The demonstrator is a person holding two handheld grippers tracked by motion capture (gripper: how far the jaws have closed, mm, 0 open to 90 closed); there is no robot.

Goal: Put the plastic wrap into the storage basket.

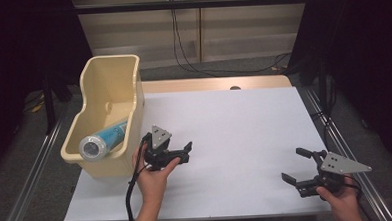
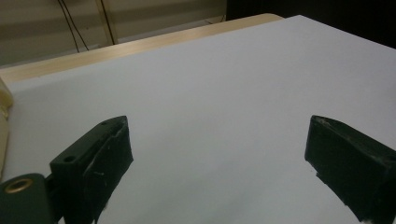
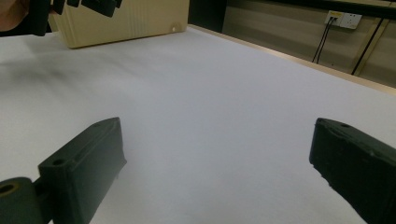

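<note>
L gripper [image 1: 185, 152] sits just right of the cream plastic bin [image 1: 117, 159], near-left part of the white table [image 1: 235, 134]. Jaws spread wide, nothing between them; the left gripper view looks along both black jaws over bare tabletop. R gripper [image 1: 297, 166] at near-right corner, well apart from everything, jaws also spread and empty, pointing left across the table.

Task thing: blue-and-white tube/bottle w/ round grey-white cap [image 1: 104, 141], lying tilted inside the bin, cap end toward the near-left wall, body running up toward far-right. It rests in the bin's low near part, not touching either gripper.

Key relation: tube lies to the left of L gripper, just over the bin wall; L hand [image 1: 154, 178] is much nearer than R. Long axis runs diagonal, near-left to far-right, so jaws would prob need to cross it, not line up along it. Bin also shows at the far-left in the right gripper view [image 3: 126, 21].

Judgement: tube looks already placed in bin, L gripper empty beside it.
</note>
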